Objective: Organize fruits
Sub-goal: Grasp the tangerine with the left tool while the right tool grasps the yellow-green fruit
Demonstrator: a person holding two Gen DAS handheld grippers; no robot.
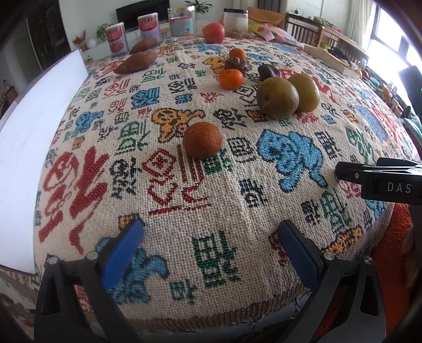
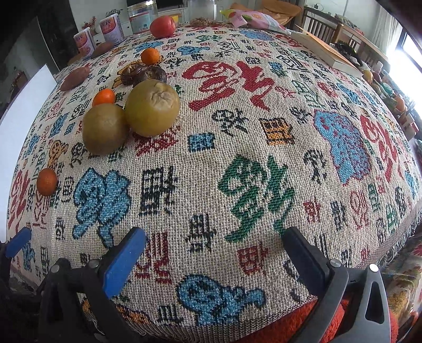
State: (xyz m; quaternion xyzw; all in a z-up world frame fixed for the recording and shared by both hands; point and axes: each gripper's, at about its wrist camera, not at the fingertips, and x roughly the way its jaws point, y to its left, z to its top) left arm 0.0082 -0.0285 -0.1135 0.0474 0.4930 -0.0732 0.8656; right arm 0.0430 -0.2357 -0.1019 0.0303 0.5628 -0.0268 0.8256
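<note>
Fruits lie scattered on a patterned woven tablecloth (image 1: 211,190). A dull orange tangerine (image 1: 202,140) sits nearest my left gripper (image 1: 209,233), which is open and empty near the table's front edge. Two olive-green pears (image 1: 277,97) (image 2: 152,108) rest side by side, touching. Two small bright tangerines (image 1: 231,78) (image 1: 237,53), two dark brown wrinkled fruits (image 1: 268,71) (image 2: 143,74) and a red apple (image 1: 214,32) lie farther back. My right gripper (image 2: 213,241) is open over bare cloth, to the right of the pears.
Two sweet potatoes (image 1: 135,62) lie at the back left by two tins (image 1: 117,39). Jars (image 1: 182,21), a snack bag (image 2: 253,18) and a book (image 2: 327,51) line the far side. A white board (image 1: 31,137) stands on the left. Chairs stand behind the table.
</note>
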